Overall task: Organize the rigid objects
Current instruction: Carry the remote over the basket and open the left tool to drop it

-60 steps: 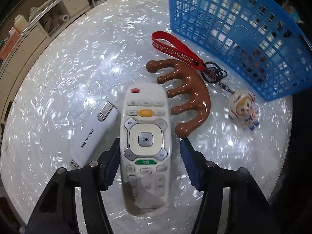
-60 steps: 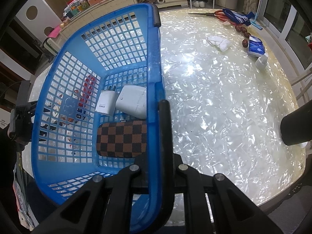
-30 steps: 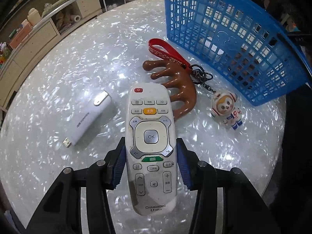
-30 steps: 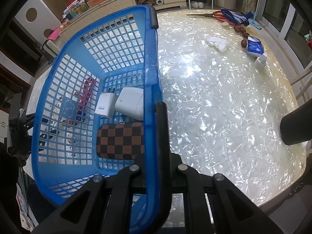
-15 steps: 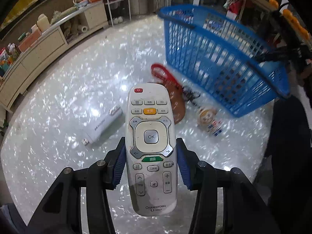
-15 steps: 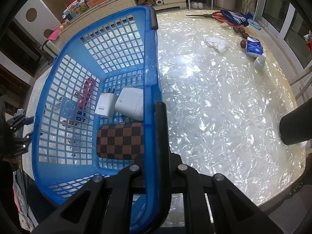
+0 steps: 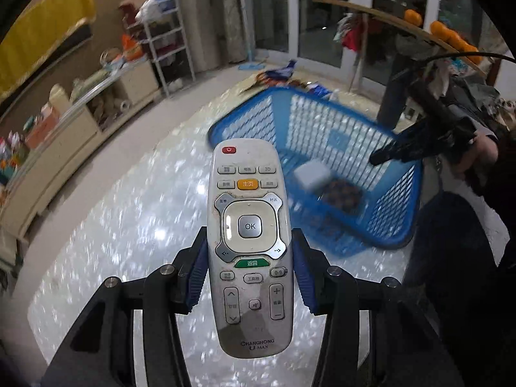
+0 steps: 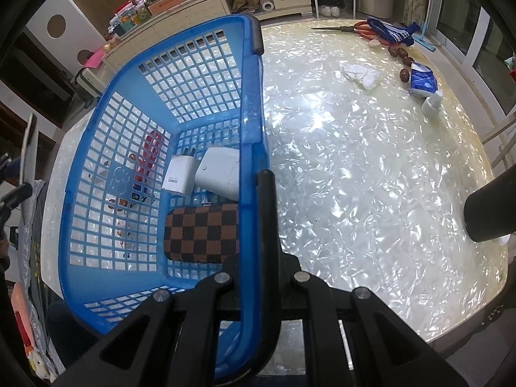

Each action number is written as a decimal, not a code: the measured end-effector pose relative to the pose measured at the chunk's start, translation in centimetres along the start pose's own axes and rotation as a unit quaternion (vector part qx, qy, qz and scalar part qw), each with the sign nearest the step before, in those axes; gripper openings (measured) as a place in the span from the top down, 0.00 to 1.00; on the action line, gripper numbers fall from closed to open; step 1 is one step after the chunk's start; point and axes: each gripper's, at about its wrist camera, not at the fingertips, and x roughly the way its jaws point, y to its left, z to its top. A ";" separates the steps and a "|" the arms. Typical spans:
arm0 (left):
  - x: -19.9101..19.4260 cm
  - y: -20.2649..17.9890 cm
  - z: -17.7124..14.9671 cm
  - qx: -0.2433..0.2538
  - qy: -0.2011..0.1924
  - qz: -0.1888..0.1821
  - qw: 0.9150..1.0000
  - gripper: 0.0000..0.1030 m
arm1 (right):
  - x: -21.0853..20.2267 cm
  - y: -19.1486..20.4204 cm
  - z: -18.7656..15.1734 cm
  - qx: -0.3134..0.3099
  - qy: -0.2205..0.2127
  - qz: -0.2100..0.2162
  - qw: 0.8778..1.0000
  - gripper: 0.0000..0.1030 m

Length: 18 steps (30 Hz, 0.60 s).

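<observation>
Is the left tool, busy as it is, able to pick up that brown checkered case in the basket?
Probably not yet. The left tool is clamped on the white remote, so it has no free grip. The checkered case lies uncovered in the blue basket, open from above, once the remote is dropped.

The remote control [image 7: 250, 245] was a long white handset with a red power key at its far end, an orange key, a grey OK pad, a green key and CHANGHONG U-MAX printed near its close end; it was held clear above the table, face up, its sides pressed between two blue pads; the blue basket [image 8: 250, 122] was a plastic lattice tub with a solid rim, standing on the pearly table; inside lay a brown checkered case [image 8: 201, 232], a white charger [image 8: 179, 174] and a white box [image 8: 219, 174] touching it.
</observation>
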 end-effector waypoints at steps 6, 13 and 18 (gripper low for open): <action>1.7 -3.1 3.3 0.028 -0.019 -0.028 0.999 0.49 | 0.0 0.0 0.1 0.001 -0.001 0.001 1.000 0.92; 4.6 -5.9 5.4 0.056 -0.017 -0.056 0.997 0.49 | 0.1 -0.1 0.2 0.001 0.000 0.003 1.000 0.92; 6.9 -7.1 5.8 0.074 0.000 -0.068 0.995 0.49 | 0.1 -0.1 0.3 0.002 -0.001 0.003 1.000 0.92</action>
